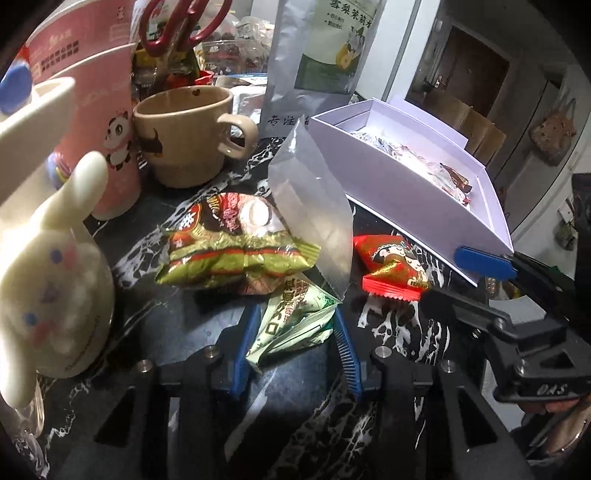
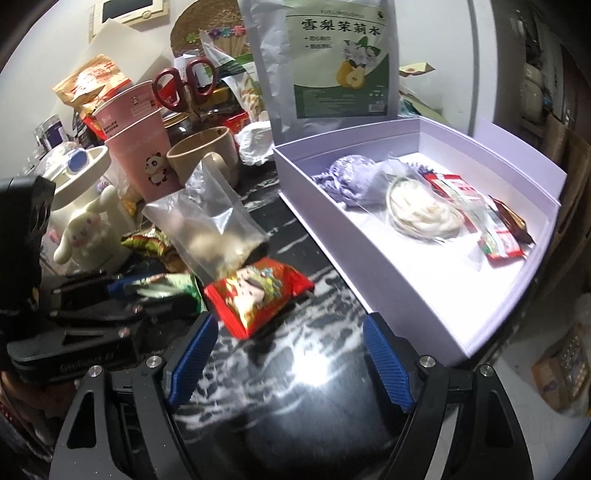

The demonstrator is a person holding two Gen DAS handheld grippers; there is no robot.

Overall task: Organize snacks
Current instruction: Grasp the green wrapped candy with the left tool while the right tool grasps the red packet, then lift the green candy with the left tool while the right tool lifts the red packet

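Black countertop with white marbling (image 2: 295, 354), bearing the clutter at left; tan ceramic mug with a loop handle and a dark fish motif (image 1: 184, 133), upright, touching the stack of pink paper cups printed with a panda (image 1: 107, 122) on its left; cream-white rabbit-eared cartoon figurine with blue eyes and pink cheeks (image 1: 48, 266), nearest the left-wrist lens, fixed to a pale rounded container (image 2: 79, 206) whose lid carries a blue button; red-handled scissors (image 2: 184, 86), handles up, standing behind the cups; round woven straw mat with small coloured flowers (image 2: 207, 33), against the rear wall; framed panel (image 2: 125, 11) on the wall, upper left; dark doorway (image 1: 476, 62), beyond the counter.
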